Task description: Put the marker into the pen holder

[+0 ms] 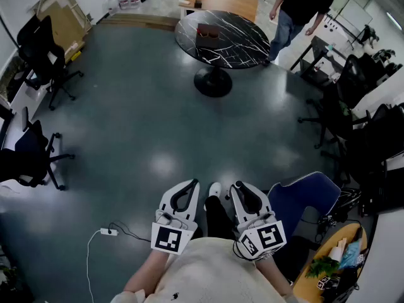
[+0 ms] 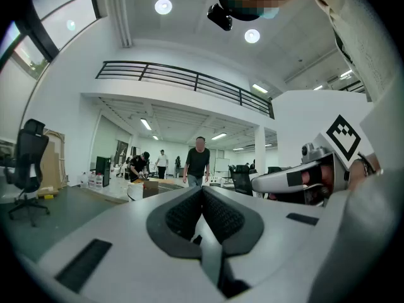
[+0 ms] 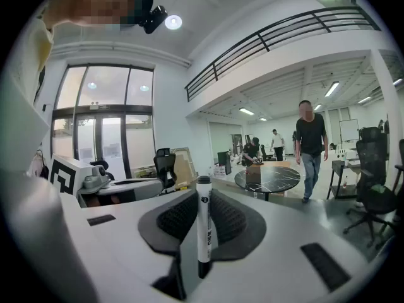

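In the right gripper view a white marker (image 3: pixel 203 226) with a black cap stands upright, and my right gripper (image 3: pixel 203 197) is shut on it. My left gripper (image 2: pixel 202 197) has its jaws pressed together with nothing between them. Both grippers are held close to the person's chest in the head view, the left gripper (image 1: pixel 192 184) beside the right gripper (image 1: pixel 238 185). Far ahead, a small reddish-brown pen holder (image 1: pixel 207 33) sits on a round black marble table (image 1: pixel 243 43). The same table (image 3: pixel 281 177) shows in the distance in the right gripper view.
A person in a black shirt (image 1: pixel 297 8) walks by the table's far right. Office chairs (image 1: pixel 41 52) line the left wall, and a blue chair (image 1: pixel 303 197) and desks stand at the right. A white cable with a plug (image 1: pixel 107 232) lies on the grey floor.
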Available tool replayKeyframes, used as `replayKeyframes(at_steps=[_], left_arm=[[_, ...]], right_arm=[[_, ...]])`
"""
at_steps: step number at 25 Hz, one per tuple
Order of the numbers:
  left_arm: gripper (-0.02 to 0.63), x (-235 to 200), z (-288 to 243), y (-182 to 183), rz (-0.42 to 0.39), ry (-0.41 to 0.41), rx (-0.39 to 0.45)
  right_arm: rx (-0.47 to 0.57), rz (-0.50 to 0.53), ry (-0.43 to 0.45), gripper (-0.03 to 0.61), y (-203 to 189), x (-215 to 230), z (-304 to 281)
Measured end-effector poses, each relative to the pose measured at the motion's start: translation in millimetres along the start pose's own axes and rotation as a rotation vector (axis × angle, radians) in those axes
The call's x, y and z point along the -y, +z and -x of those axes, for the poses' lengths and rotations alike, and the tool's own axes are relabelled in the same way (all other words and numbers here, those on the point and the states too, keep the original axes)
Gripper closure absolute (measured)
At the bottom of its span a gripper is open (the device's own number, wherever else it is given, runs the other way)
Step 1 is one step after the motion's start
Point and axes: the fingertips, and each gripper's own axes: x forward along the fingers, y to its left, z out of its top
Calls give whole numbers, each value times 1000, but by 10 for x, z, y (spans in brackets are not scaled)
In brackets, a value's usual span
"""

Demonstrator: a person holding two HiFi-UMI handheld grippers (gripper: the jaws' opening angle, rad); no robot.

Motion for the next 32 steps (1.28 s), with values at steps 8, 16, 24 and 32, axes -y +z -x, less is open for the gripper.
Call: replayKeyframes(at_steps=[8, 16, 24, 32], left_arm=[[603, -164, -518, -99, 1, 36, -23], [603, -522, -1581, -221, -10, 105, -81], [603, -707, -2614, -138, -40, 163, -82], [603, -727, -3077, 96, -38, 179, -66]], right_arm=[[-13, -28, 20, 499, -6, 480, -410], [-6, -77, 51, 499, 135, 1371, -1176], [-16, -63, 118, 499, 371, 2200, -1787], [-6, -54, 140, 499, 690, 2546, -2090]])
